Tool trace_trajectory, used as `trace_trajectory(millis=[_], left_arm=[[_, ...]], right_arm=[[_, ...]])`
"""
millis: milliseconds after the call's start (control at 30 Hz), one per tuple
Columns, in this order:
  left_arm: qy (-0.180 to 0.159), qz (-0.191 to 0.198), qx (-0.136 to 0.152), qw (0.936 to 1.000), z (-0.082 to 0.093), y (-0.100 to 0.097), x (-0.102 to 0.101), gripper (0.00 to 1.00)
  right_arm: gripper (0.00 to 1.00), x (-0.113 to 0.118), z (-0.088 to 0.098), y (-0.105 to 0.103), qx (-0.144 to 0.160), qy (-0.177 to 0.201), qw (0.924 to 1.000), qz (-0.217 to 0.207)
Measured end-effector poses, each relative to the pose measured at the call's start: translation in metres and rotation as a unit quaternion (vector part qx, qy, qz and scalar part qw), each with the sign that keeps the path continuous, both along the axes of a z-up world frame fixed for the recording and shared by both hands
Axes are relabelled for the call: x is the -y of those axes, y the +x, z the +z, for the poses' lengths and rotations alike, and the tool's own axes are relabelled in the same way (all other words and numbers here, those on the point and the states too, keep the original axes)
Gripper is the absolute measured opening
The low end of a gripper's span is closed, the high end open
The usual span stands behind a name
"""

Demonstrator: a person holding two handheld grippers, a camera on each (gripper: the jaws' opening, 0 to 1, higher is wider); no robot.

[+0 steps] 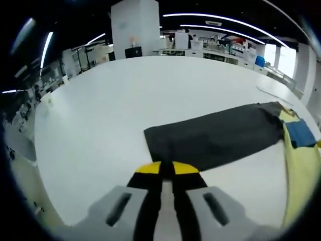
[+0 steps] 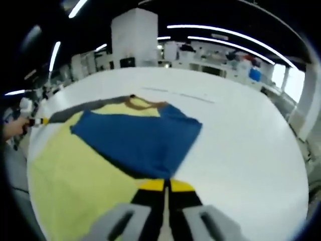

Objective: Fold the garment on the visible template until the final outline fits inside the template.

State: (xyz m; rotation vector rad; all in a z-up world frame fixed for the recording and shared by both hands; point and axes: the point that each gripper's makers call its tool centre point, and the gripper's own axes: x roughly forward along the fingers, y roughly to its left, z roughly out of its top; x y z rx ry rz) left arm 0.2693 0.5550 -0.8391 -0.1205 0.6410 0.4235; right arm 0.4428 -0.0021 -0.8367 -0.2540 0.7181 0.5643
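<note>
1. Left gripper view: the left gripper (image 1: 168, 168) hovers over the white table (image 1: 100, 115) with its yellow-tipped jaws pressed together, holding nothing. Just beyond the tips lies a dark grey sleeve (image 1: 215, 135) of the garment, stretched flat toward the table's far right edge, where the yellow body (image 1: 301, 170) and the blue panel (image 1: 301, 133) begin.

2. Right gripper view: the right gripper (image 2: 165, 187) is clenched as well; its tips sit at the near point of the blue panel (image 2: 138, 138), but whether cloth is pinched between them cannot be told. The yellow body (image 2: 75, 175) spreads toward the table's near left edge, the brown collar (image 2: 135, 103) lies on the far side, and the left gripper (image 2: 30, 120) shows at the left edge of the table (image 2: 241, 140).

3. No template outline can be made out on the table.

4. Judgement: the sleeve wants folding in first. Open the left jaws, grip its near end edge, lift only slightly, and carry it flat across the body without dragging the garment.
</note>
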Motion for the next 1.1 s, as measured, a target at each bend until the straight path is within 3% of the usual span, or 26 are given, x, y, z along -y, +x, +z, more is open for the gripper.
trace_trajectory(millis=[500,900,1100], left_arm=[[0.004,-0.006,-0.004,1.0000,0.000,0.002,-0.002,0.00],[-0.009,0.004,0.004,0.9999,0.004,0.001,0.000,0.00],[-0.015,0.006,0.011,0.9998,0.010,0.002,-0.001,0.00]], right_arm=[[0.00,0.020,0.001,0.009,0.002,-0.047,0.9989,0.004],[0.00,0.019,-0.004,0.004,-0.046,0.032,0.9974,-0.046],[0.17,0.024,-0.003,0.000,-0.057,0.051,0.9958,-0.051]])
